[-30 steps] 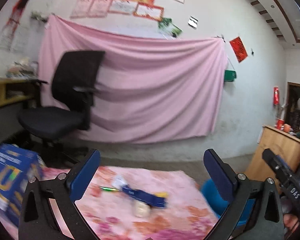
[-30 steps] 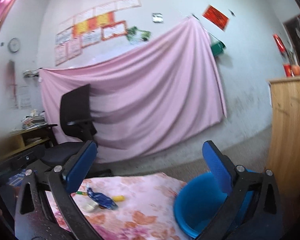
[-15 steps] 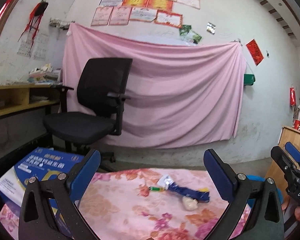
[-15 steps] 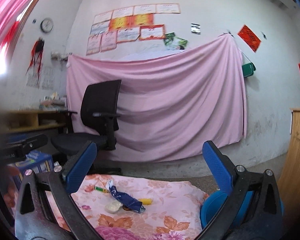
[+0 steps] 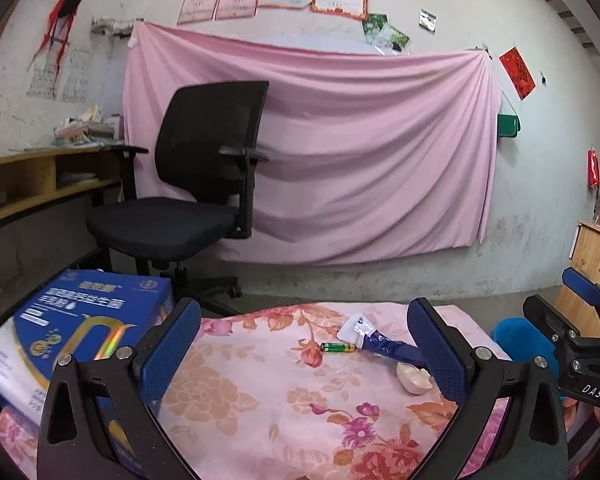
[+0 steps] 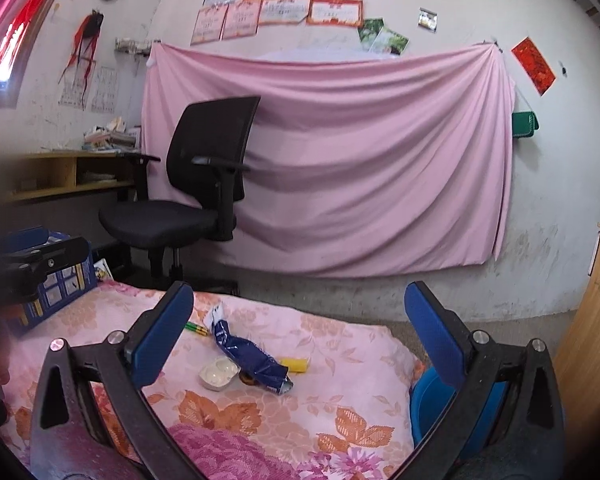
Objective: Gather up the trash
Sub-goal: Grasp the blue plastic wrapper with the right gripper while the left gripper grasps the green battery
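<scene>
Trash lies in a small group on the flowered pink cloth point(image 5: 260, 392): a crumpled blue wrapper point(image 6: 244, 350), a green battery point(image 5: 337, 347), a small white shell-like cup point(image 6: 218, 374) and a yellow piece point(image 6: 295, 365). The wrapper point(image 5: 384, 344) and white cup point(image 5: 412, 376) also show in the left wrist view, partly behind the right finger. My left gripper point(image 5: 304, 350) is open, held above the cloth short of the trash. My right gripper point(image 6: 298, 336) is open too, nothing between its fingers. A blue bin point(image 6: 428, 404) stands off the cloth's right edge.
A blue printed carton point(image 5: 80, 320) sits on the cloth's left side. Behind stands a black office chair point(image 5: 192, 200) before a pink sheet point(image 5: 360, 152) on the wall. A wooden cabinet point(image 6: 596, 332) is at the right, a shelf desk point(image 5: 28, 184) at the left.
Both grippers have swung left and steadied, so the trash moved right in the left view and toward centre in the right view. Both stay open.
</scene>
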Action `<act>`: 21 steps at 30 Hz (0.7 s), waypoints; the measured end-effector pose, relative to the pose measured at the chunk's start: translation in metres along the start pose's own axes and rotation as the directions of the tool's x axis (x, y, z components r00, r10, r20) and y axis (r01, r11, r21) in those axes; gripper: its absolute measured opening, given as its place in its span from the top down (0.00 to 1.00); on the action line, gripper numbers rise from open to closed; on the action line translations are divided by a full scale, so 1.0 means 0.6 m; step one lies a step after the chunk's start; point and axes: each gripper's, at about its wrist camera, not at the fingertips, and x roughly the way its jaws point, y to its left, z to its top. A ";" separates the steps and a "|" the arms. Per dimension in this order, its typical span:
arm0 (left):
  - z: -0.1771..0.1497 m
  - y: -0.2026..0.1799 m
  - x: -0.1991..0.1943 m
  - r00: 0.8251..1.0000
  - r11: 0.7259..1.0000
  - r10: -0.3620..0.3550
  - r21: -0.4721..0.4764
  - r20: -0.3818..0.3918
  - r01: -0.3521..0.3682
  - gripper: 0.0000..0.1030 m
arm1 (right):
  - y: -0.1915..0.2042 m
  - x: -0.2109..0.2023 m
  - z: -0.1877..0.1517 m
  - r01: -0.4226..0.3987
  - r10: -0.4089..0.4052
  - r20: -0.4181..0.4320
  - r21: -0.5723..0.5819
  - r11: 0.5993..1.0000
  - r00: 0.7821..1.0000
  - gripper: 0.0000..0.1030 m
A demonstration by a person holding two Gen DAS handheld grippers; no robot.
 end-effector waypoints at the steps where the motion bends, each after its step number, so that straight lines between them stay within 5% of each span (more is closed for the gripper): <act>1: 0.001 -0.001 0.012 1.000 1.000 -0.003 0.000 -0.015 0.003 0.02 | -0.003 0.007 0.000 -0.002 0.002 -0.011 0.003 1.000 1.000 0.00; 8: 0.001 -0.018 0.106 0.978 0.995 -0.026 0.087 -0.208 0.045 0.02 | -0.041 0.092 -0.011 -0.076 0.092 -0.190 0.088 0.993 0.977 0.00; 11: -0.011 -0.023 0.147 0.955 0.994 -0.018 0.095 -0.296 0.049 0.03 | -0.056 0.144 -0.036 -0.130 0.188 -0.347 0.184 0.974 0.919 0.02; 13: -0.020 -0.026 0.167 0.940 0.993 -0.009 0.104 -0.340 0.047 0.08 | -0.056 0.169 -0.053 -0.150 0.230 -0.421 0.215 0.965 0.877 0.13; 15: -0.031 -0.030 0.192 0.917 0.991 -0.006 0.119 -0.398 0.058 0.19 | -0.051 0.189 -0.065 -0.170 0.262 -0.478 0.227 0.959 0.838 0.16; 21: -0.055 -0.037 0.242 0.869 0.987 0.010 0.142 -0.494 0.069 0.22 | -0.026 0.228 -0.096 -0.222 0.332 -0.597 0.252 0.942 0.730 0.19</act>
